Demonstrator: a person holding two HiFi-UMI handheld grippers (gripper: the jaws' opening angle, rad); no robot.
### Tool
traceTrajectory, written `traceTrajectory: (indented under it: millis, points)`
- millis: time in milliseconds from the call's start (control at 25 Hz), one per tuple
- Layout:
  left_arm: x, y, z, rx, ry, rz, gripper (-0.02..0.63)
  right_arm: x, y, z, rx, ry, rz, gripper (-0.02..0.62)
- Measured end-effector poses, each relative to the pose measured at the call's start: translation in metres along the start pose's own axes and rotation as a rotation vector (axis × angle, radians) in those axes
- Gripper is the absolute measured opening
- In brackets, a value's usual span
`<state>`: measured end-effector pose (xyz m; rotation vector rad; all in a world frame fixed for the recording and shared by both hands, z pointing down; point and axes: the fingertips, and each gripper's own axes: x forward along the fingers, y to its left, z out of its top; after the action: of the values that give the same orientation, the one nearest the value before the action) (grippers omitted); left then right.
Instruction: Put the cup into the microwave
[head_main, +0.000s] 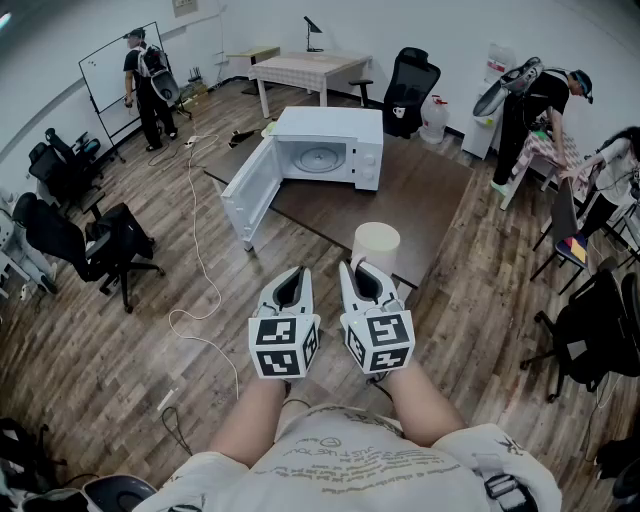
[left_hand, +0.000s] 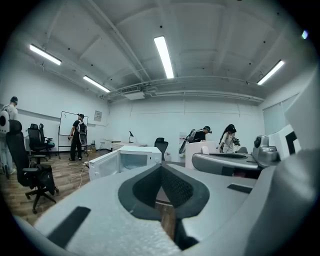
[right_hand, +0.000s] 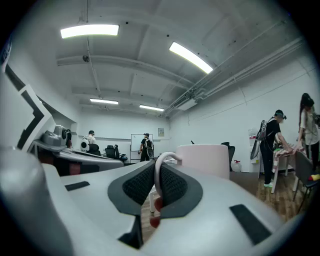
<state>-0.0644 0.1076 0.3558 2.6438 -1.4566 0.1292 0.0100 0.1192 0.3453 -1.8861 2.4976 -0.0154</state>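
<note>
A white microwave (head_main: 335, 135) sits on a dark table (head_main: 430, 195) in the upper middle of the head view. Its door (head_main: 250, 190) swings wide open toward the left of the frame. Inside the cavity lies a round glass turntable (head_main: 322, 157), and nothing else can be seen in there.

The cup (head_main: 376, 245), cream-white, is in the lower middle of the frame, over the near edge of the table and well apart from the microwave's open front. What is inside the cup cannot be made out.

The right gripper (head_main: 365, 275) is just below the cup. In the right gripper view its dark pads pinch the cup's thin looped handle (right_hand: 159, 170), with the cup's body just beyond the jaw tips. Whether the cup rests on the table or hangs above it cannot be told.

The left gripper (head_main: 290, 278) is just left of the right one, beside it. Its jaws are pressed together with nothing between them, and only a thin slit shows the wood floor (head_main: 120, 330) beyond.

The cup stands upright, mouth up, with its long axis vertical. Its handle faces the bottom of the frame, toward the person.
</note>
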Motion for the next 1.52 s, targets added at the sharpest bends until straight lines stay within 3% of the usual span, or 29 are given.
traceTrajectory:
  millis: [160,360,1040,1520]
  points:
    - [0.0,-0.008,-0.005,0.027,0.013,0.019,0.012,-0.007,-0.005,-0.006,0.006,0.006,0.009,0.03]
    - [0.004,-0.015,-0.009,0.015,0.028,0.024,0.012,-0.015,-0.016,-0.003,0.101,-0.045,0.054,0.032]
    - [0.026,-0.066,-0.024,-0.001,0.046,0.092,0.012,-0.038,-0.06,-0.013,0.084,-0.045,0.148,0.032]
    - [0.067,-0.064,-0.034,-0.004,0.065,0.089,0.012,-0.012,-0.08,-0.028,0.075,-0.026,0.181,0.032]
